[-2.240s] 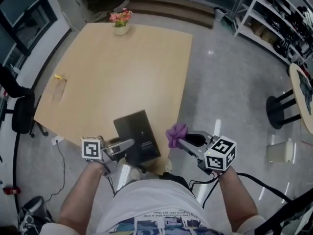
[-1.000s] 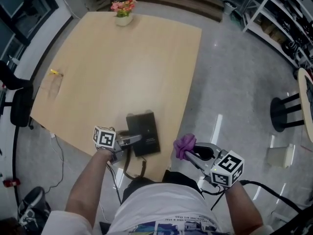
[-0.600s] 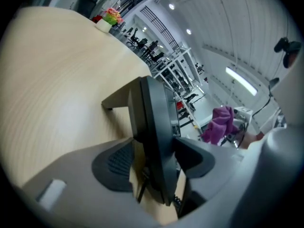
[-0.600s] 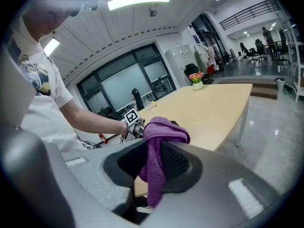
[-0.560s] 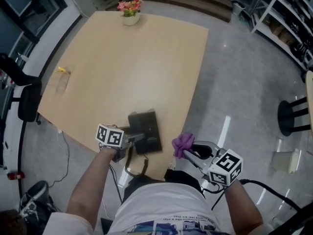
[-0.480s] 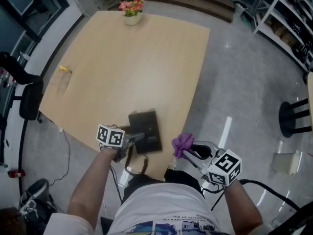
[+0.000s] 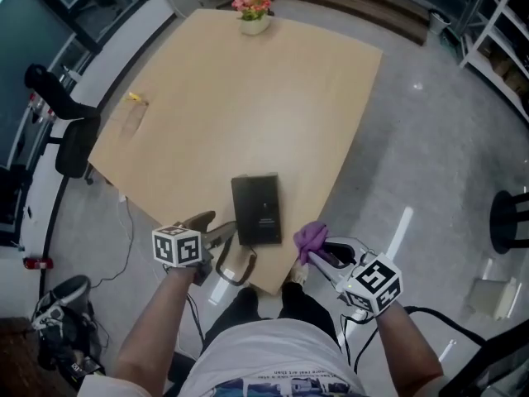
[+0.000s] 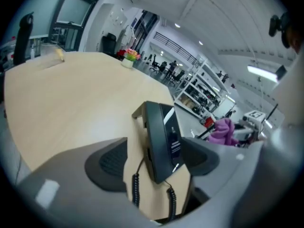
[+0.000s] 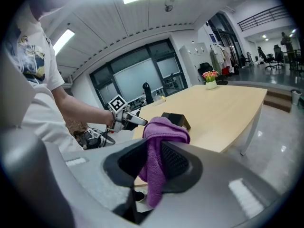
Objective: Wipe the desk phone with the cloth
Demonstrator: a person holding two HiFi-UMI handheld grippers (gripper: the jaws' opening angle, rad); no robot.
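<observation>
Desk phone (image 7: 257,209) near table (image 7: 231,98) edge; flower pot (image 7: 254,21) far end.

Open-plan office, wooden meeting table (image 7: 248,98), metal shelving (image 7: 496,31), black office chair (image 7: 76,143)

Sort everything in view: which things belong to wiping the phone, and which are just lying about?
Job: desk phone, at the near edge of the table; purple cloth, clamped in the right gripper; left gripper, jaws just opened, off the phone.
Lying about: flower pot at the far edge; small yellow item near the left edge; black chair beside the table.
</observation>
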